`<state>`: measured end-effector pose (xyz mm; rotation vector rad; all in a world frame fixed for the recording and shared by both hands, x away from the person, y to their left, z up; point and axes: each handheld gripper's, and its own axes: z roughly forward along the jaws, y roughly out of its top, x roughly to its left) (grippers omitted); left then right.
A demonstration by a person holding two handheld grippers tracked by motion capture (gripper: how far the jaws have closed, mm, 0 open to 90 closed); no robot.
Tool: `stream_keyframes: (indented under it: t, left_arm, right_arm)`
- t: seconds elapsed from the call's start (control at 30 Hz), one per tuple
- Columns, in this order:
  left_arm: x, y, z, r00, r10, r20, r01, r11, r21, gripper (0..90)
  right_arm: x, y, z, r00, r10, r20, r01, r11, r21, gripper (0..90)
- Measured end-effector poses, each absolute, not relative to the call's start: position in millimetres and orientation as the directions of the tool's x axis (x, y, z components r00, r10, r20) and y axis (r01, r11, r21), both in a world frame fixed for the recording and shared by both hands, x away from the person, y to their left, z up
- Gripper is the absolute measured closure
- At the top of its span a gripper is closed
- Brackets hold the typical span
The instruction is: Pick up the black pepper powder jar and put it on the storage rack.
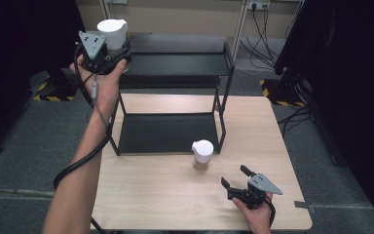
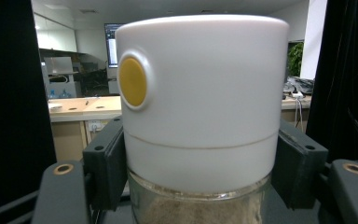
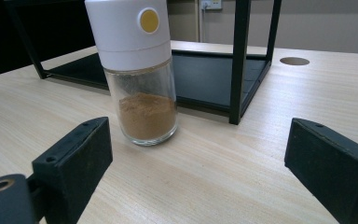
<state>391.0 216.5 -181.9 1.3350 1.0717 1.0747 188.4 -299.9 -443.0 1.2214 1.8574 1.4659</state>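
My left gripper (image 1: 113, 48) is raised at the left end of the black rack's top shelf (image 1: 175, 63) and is shut on a spice jar (image 1: 112, 32). Up close that jar (image 2: 200, 107) has a white cap with a yellow dot and a glass body with brown powder, and both black pads (image 2: 106, 165) press its sides. A second spice jar (image 1: 202, 155) with the same white cap stands on the wooden table in front of the rack's right leg. My right gripper (image 1: 234, 177) rests open near the table's front edge, its jaws wide apart and pointing at this jar (image 3: 137, 70).
The two-shelf black metal rack has a lower shelf (image 1: 168, 132) lying on the table (image 1: 165, 195). Its front right leg (image 3: 238, 60) stands just right of the standing jar. A round hole (image 3: 294, 61) is in the tabletop farther back. Cables and black curtains surround the table.
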Motion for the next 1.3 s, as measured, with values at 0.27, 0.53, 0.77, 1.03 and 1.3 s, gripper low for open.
stream_keyframes:
  t: [0.27, 0.53, 0.77, 1.03, 1.3]
  left_arm:
    - [403.3, 212.1, -178.4, 0.188, 0.981, 0.040, 0.037, -0.048, 0.998, 30.4]
    - [413.8, 209.1, -182.3, 0.169, 0.984, 0.046, 0.069, -0.058, 0.996, 30.4]
    - [416.3, 208.1, -185.6, 0.172, 0.984, 0.049, 0.062, -0.060, 0.996, 30.4]
    - [420.7, 208.5, -191.9, 0.170, 0.985, 0.037, 0.067, -0.049, 0.996, 30.4]
    - [423.7, 210.9, -197.3, 0.173, 0.985, 0.027, 0.068, -0.039, 0.997, 30.4]
  right_arm:
    - [188.7, -300.0, -443.0, -0.493, 0.856, 0.152, 0.349, 0.034, 0.937, 7.7]
    - [188.8, -300.1, -442.9, -0.495, 0.856, 0.151, 0.348, 0.036, 0.937, 7.7]
    - [189.3, -300.3, -442.7, -0.497, 0.854, 0.152, 0.350, 0.037, 0.936, 7.7]
    - [189.1, -300.0, -442.6, -0.500, 0.853, 0.147, 0.347, 0.042, 0.937, 7.7]
    - [189.3, -300.3, -442.6, -0.502, 0.852, 0.147, 0.347, 0.043, 0.937, 7.7]
